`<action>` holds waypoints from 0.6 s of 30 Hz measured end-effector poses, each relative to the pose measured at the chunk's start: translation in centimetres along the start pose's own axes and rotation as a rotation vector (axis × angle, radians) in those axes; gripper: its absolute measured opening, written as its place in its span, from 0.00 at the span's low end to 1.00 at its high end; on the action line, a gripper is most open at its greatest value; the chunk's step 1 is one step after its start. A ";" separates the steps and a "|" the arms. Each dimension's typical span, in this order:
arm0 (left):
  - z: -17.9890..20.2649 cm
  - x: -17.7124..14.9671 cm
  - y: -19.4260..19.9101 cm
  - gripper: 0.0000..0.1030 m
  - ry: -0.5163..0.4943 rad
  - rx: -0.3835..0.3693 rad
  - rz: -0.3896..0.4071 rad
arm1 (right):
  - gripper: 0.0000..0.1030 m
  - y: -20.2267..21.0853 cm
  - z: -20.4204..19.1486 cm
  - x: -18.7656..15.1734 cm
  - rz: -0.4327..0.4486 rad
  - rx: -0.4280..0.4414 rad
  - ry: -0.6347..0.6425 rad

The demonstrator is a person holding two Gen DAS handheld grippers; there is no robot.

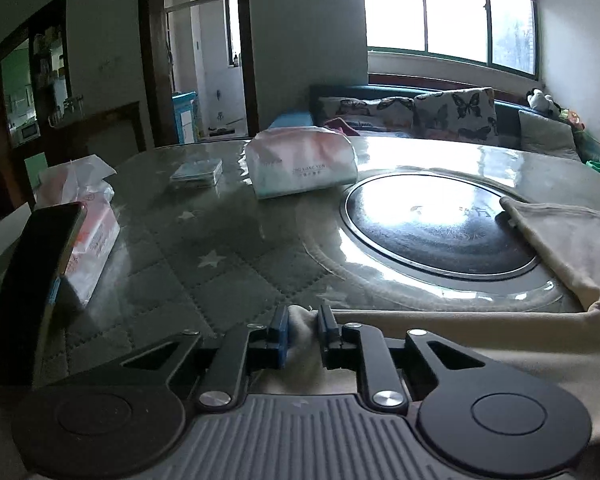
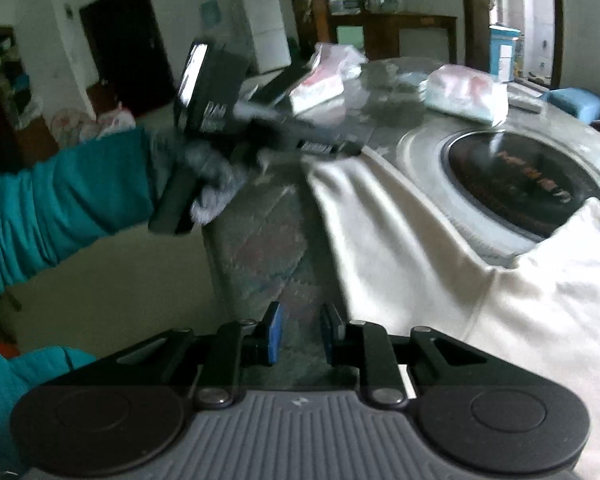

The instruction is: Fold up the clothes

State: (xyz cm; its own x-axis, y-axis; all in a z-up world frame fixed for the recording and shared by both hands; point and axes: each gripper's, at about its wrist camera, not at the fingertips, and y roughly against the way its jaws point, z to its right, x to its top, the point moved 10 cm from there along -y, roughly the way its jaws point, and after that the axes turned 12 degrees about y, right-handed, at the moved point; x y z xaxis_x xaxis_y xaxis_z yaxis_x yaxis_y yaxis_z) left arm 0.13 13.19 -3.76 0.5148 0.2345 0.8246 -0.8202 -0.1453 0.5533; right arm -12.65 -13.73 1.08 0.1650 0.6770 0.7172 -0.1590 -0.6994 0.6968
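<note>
Left tongs (image 1: pixel 303 334) pinch our cream garment's (image 1: pixel 480 320) corner, cloth stretching rightward; right tongs (image 2: pixel 300 332) gape empty just left of it.

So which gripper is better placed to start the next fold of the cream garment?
Left, probably. The left gripper already has an edge of the cream garment bunched between its fingers. The right gripper has only the quilted table cover between its fingers, with the garment beside it.
</note>
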 end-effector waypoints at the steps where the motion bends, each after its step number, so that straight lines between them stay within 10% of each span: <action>1: -0.1 0.0 0.0 0.19 0.000 0.000 0.000 | 0.21 0.4 0.5 0.2 0.010 -0.012 -0.007; 11: 0.0 0.7 0.1 0.24 -0.009 0.029 -0.001 | 0.30 1.3 0.7 -1.3 -0.029 -0.055 -0.017; 18: 2.2 2.9 2.4 0.26 0.030 -0.026 0.058 | 0.36 8.3 3.4 -3.3 0.033 -0.264 -0.113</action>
State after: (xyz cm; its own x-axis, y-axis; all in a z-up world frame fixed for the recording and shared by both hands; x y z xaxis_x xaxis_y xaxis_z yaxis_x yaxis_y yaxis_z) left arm 0.23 11.45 0.19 0.4588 0.2555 0.8510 -0.8547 -0.1348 0.5013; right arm -11.24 -22.56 4.45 0.2611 0.6149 0.7442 -0.4118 -0.6263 0.6619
